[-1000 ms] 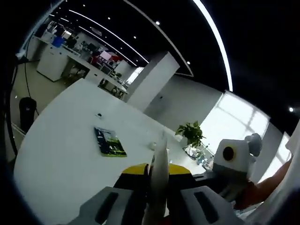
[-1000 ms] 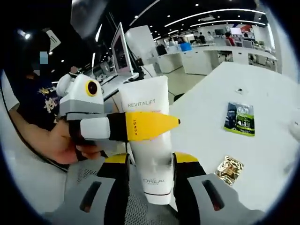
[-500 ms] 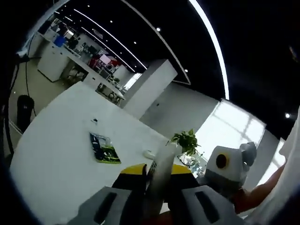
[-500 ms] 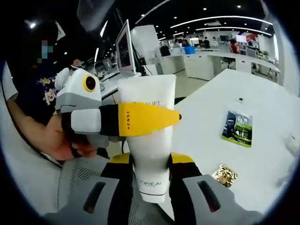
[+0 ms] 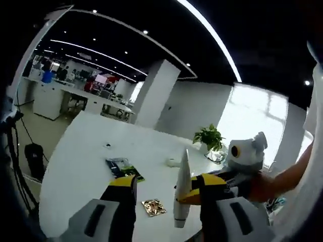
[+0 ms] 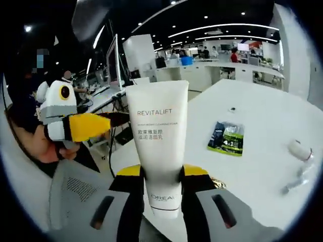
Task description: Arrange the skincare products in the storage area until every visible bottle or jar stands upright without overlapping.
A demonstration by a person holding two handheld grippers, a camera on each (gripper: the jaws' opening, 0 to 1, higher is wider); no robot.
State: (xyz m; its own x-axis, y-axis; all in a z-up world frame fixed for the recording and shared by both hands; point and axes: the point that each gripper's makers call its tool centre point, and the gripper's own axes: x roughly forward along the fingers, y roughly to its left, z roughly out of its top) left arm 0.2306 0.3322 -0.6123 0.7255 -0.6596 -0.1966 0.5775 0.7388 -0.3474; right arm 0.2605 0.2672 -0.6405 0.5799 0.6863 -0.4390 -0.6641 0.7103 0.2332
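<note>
While my jaws hide its lower end, the white tube (image 6: pixel 159 150) stands upright, clamped in my right gripper (image 6: pixel 160 187) above the white table (image 6: pixel 262 126). My left gripper (image 5: pixel 164 201) hangs alongside, jaws apart and empty.

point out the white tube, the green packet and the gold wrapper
white tube (image 6: pixel 157 136), right gripper view, printed front.
green packet (image 6: pixel 225 137), right gripper view, middle of its face.
gold wrapper (image 5: pixel 153 207), left gripper view, crinkled centre.
</note>
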